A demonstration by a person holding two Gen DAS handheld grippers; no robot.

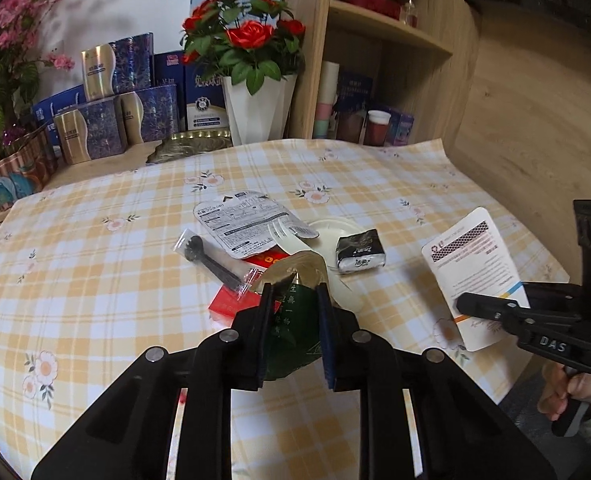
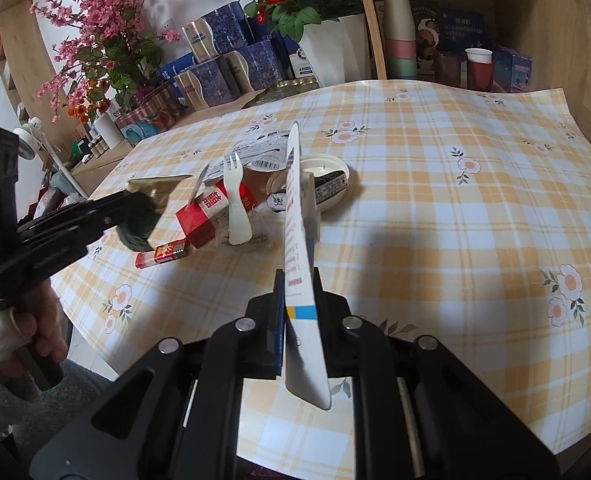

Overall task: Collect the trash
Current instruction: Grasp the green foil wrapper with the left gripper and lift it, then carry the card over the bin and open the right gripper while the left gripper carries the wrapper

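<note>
Left wrist view: trash is lying clustered mid-surface (image 1: 95, 280) on the checked cloth: a printed foil lid (image 1: 243, 220), a wrapped black spoon (image 1: 211, 260), a red box (image 1: 235, 300), a white dish (image 1: 331, 236) and a dark packet (image 1: 361, 256) leaning at the dish's rim. Rose pot (image 1: 255, 108) and blue boxes (image 1: 135, 116) are standing at the far edge. The left gripper (image 1: 295, 300) jaws are pinching a green-and-gold wrapper (image 1: 295, 320), raised above the red box. To the right, the right gripper (image 1: 471, 304) is holding a white card (image 1: 471, 264).

Right wrist view: a white fork (image 2: 237, 204) is lying across the red box (image 2: 203, 216), with a small red packet (image 2: 163, 254) just beside it. The right gripper (image 2: 299, 292) jaws are sitting together, clamped edge-on along the white card (image 2: 301, 240), which is blocking part of the dish (image 2: 331, 184). At left, the left gripper (image 2: 135, 208) is carrying the wrapper (image 2: 151, 200) clear of the surface (image 2: 455, 240).
</note>
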